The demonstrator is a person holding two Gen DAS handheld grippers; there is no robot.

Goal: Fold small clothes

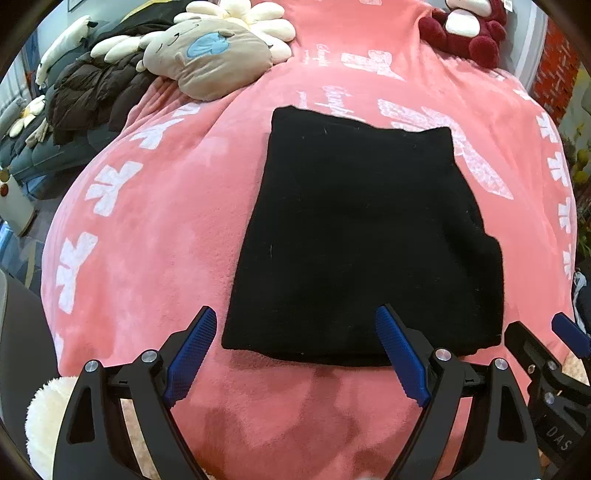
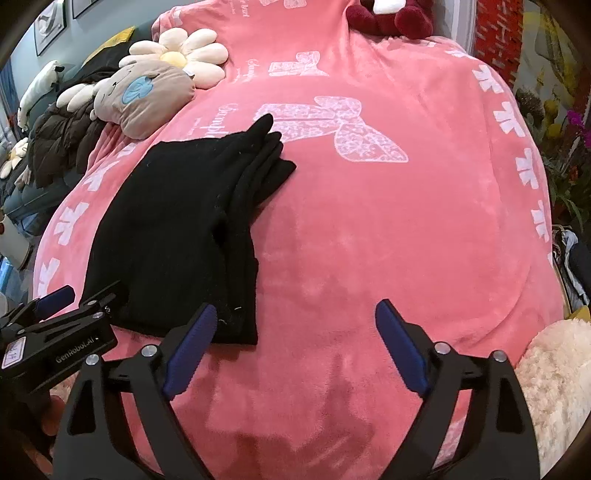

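A black garment (image 1: 362, 236) lies folded in a flat block on the pink blanket (image 1: 155, 229). In the right wrist view the garment (image 2: 177, 229) shows stacked layers along its right edge. My left gripper (image 1: 295, 354) is open and empty, just short of the garment's near edge. My right gripper (image 2: 295, 350) is open and empty, over bare blanket (image 2: 388, 240) beside the garment's near right corner. The right gripper also shows at the right edge of the left wrist view (image 1: 546, 362), and the left gripper at the left edge of the right wrist view (image 2: 55, 325).
A tan plush cushion (image 1: 210, 55) and a daisy cushion (image 1: 251, 22) lie at the far left, a dark red plush toy (image 1: 469, 29) at the far right. A dark jacket (image 1: 92, 92) lies off the blanket's left side. A white fluffy item (image 2: 557, 387) sits near right.
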